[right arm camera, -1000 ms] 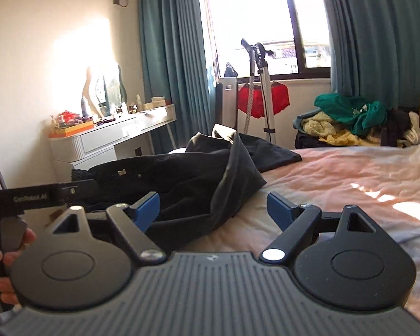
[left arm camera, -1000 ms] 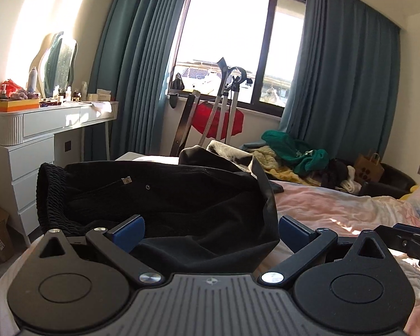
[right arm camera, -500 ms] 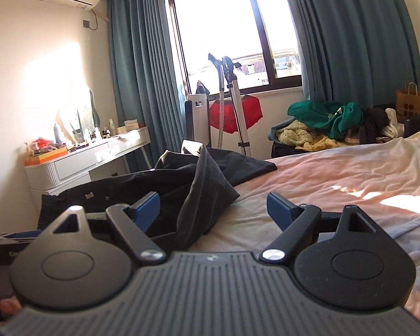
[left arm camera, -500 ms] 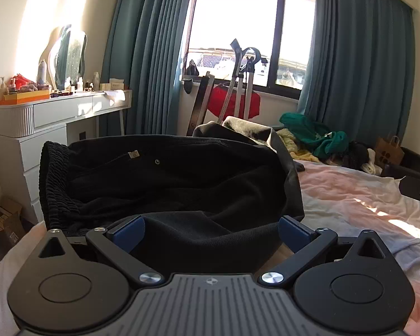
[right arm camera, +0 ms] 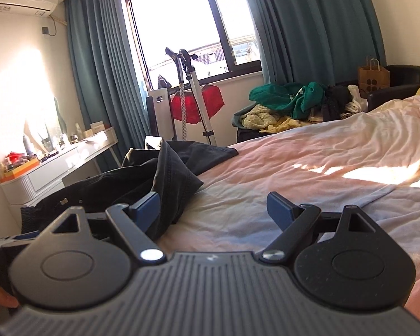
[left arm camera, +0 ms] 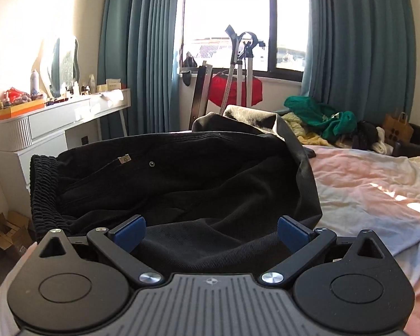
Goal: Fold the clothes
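the black trousers (left arm camera: 182, 184) lie rumpled at the bed's (right arm camera: 308, 173) left edge, ribbed waistband outermost. soft, limp and fairly heavy; probably best gripped at the waistband or a hem. left tool (left arm camera: 211, 228) and right tool (right arm camera: 212, 207) both gape wide, holding nothing.

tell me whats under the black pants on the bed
The black pants lie on the pink bedsheet, which shows to their right. Whatever lies directly beneath the fabric is covered.

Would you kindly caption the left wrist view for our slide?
Open left hand-held gripper over black trousers lying on a pink bed.
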The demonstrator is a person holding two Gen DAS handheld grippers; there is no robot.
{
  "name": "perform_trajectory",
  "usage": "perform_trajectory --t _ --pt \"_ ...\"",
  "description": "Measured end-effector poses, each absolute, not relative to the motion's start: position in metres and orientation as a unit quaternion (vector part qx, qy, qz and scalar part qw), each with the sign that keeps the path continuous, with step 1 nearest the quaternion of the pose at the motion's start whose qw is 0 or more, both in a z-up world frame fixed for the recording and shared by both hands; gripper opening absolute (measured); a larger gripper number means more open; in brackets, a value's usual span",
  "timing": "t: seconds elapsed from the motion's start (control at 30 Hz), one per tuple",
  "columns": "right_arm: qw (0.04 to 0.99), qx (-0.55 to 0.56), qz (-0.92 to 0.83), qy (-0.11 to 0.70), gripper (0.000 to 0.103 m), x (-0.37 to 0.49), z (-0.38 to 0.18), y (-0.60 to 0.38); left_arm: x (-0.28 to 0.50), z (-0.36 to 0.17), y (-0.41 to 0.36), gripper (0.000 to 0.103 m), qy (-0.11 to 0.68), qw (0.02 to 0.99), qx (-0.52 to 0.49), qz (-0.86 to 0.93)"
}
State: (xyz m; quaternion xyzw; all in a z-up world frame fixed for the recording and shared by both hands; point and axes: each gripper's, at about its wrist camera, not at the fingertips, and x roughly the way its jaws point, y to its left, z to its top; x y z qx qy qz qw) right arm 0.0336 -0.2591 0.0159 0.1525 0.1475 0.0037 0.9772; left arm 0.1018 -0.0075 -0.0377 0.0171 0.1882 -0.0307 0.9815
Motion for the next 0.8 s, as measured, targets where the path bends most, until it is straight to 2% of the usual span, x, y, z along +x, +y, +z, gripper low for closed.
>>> perform_trajectory --t 0.37,0.47,0.57,0.6,0.63,0.67,0.7,0.73,0.77,0.8 --pt "0.966 0.196 -0.035 0.163 0.085 0.047 0.004 -0.288 0.222 -0.039 -0.07 0.099 0.189 0.979 0.064 -0.038" --pt "0.961 0.216 -0.042 0.167 0.085 0.06 -0.004 -0.298 0.266 -0.043 -0.097 0.095 0.202 0.976 0.076 -0.028" --pt "0.959 0.221 -0.051 0.172 0.085 0.072 -0.014 -0.306 0.31 -0.046 -0.123 0.086 0.216 0.972 0.087 -0.018" --pt "0.958 0.22 -0.054 0.174 0.085 0.075 -0.017 -0.307 0.325 -0.049 -0.129 0.078 0.224 0.97 0.097 -0.005" --pt "0.958 0.219 -0.055 0.174 0.085 0.078 -0.019 -0.307 0.338 -0.053 -0.133 0.063 0.233 0.966 0.108 0.01" --pt "0.959 0.217 -0.056 0.175 0.085 0.081 -0.021 -0.307 0.344 -0.054 -0.135 0.056 0.235 0.965 0.114 0.015" --pt "0.959 0.216 -0.058 0.176 0.085 0.084 -0.023 -0.307 0.347 -0.055 -0.137 0.039 0.231 0.966 0.117 0.014" --pt "0.959 0.215 -0.059 0.177 0.085 0.086 -0.025 -0.307 0.346 -0.053 -0.139 0.015 0.227 0.967 0.12 0.008" --pt "0.959 0.214 -0.06 0.178 0.085 0.089 -0.027 -0.307 0.341 -0.05 -0.141 0.007 0.222 0.967 0.122 -0.003" --pt "0.959 0.213 -0.061 0.179 0.085 0.092 -0.029 -0.307 0.335 -0.047 -0.143 0.005 0.218 0.968 0.124 -0.013"
